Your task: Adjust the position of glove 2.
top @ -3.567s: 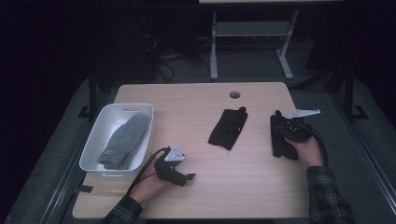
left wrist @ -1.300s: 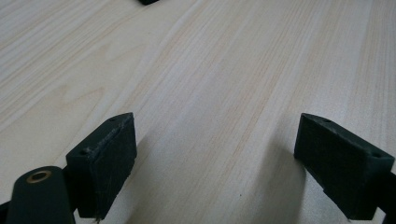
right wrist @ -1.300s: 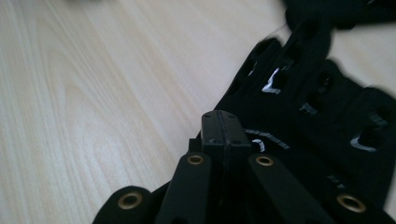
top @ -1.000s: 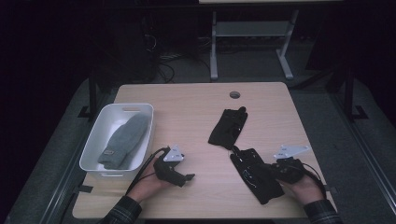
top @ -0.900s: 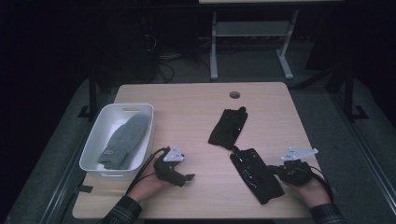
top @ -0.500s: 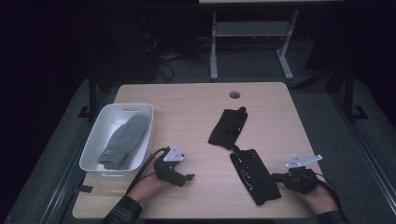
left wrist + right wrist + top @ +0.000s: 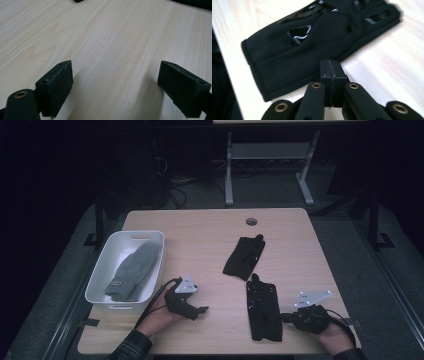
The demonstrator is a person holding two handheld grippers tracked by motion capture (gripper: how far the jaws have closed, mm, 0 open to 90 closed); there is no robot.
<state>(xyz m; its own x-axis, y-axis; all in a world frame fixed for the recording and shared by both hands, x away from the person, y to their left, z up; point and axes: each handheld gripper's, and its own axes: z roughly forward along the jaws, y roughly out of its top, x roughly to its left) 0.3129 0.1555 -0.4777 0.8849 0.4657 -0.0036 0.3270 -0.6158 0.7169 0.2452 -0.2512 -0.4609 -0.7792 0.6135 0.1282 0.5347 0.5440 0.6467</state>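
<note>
Landmark: the black fabric glove lying flat near the front edge [image 7: 265, 312], on the light wood table [image 7: 200, 227]. Far left of it we see a white plastic bin [image 7: 102, 277] w/ a grey knit mitten [image 7: 132, 270] inside. Left gripper [image 7: 192, 310], btwn bin and glove, rests on the tabletop, jaws spread wide, nothing btwn them. Up-left of it, a 2nd black glove [image 7: 244, 257]. Just right of it, right gripper [image 7: 285, 318], jaws pressed together at the glove's edge, gripping nothing.

Matt black cloth glove [image 7: 312, 47] w/ glossy patches, wood-grain table [image 7: 200, 225].

One glove [image 7: 264, 310] lies before another glove [image 7: 244, 257], bin [image 7: 111, 261] left.
</note>
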